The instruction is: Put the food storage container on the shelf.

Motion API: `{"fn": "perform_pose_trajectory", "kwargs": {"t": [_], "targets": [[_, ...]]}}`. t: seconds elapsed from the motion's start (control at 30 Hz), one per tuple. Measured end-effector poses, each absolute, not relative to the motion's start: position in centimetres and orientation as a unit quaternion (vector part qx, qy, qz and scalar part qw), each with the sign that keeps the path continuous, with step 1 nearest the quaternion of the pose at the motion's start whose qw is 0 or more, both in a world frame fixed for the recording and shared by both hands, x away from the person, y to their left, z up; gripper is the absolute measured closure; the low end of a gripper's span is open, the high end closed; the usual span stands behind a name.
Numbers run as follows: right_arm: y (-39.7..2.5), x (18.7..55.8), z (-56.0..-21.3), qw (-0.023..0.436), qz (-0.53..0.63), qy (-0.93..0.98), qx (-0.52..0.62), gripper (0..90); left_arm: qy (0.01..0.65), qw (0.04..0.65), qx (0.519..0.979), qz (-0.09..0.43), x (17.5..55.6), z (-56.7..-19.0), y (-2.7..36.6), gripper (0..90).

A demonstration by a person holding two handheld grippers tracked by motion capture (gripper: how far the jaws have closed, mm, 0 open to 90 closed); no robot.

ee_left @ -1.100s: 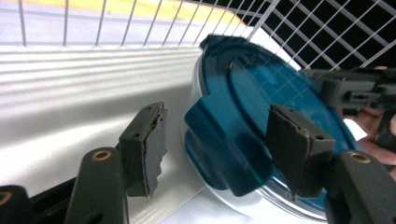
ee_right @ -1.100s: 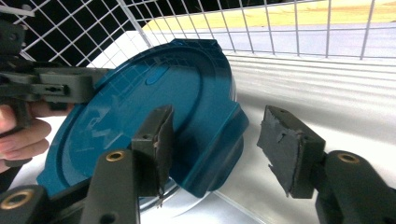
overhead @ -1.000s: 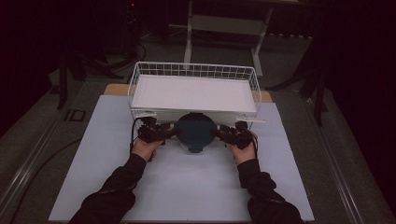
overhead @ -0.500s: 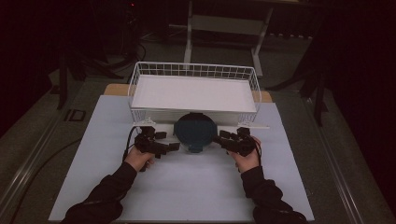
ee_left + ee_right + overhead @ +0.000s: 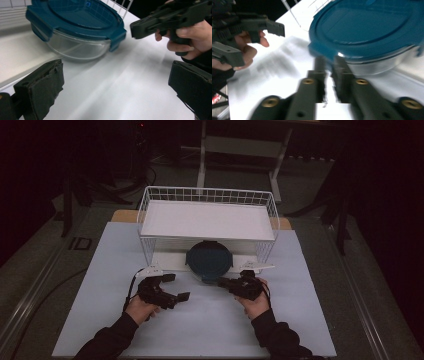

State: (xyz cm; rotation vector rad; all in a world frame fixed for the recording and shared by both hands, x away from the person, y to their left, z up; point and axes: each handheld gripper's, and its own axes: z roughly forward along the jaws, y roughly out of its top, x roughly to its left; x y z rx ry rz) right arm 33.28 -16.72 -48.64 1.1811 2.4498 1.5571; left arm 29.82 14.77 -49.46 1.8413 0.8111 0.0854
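A round glass container with a dark blue clip lid (image 5: 209, 261) sits on the white table, half under the front of a white wire shelf (image 5: 207, 195). It appears in the left gripper view (image 5: 75, 27) and close up in the right gripper view (image 5: 372, 27). My left gripper (image 5: 177, 286) is open to the container's near left, its jaws wide apart (image 5: 117, 90) with nothing between them. My right gripper (image 5: 222, 281) is shut just in front of the container's near right edge, jaws almost together (image 5: 328, 82) and holding nothing.
The white table surface (image 5: 300, 310) stretches around both hands. The wire shelf stands on legs at the table's far side, with a white board on top. Each gripper view shows the other hand and its gripper: (image 5: 170, 17), (image 5: 244, 27). Dark floor and frames surround the table.
Both grippers have drawn back from the container's sides toward the near edge of the table. The container stays where it was, under the shelf's front.
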Motion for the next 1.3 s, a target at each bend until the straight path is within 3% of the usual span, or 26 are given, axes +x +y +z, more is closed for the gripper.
{"fn": "perform_pose_trajectory", "kwargs": {"t": [0.3, 1.3], "targets": [[-14.7, 32.9, -49.9, -0.02, 0.475, 0.803, 0.359, 89.9, 0.343, 0.539, 0.768, 0.039, 29.2, -49.8, 15.1, 0.6], [-13.3, 37.4, -50.6, 0.01, 0.463, 0.799, 0.384, 89.9, 0.332, 0.548, 0.766, 0.046, 28.8, -50.0, 15.1, 0.6]]}}
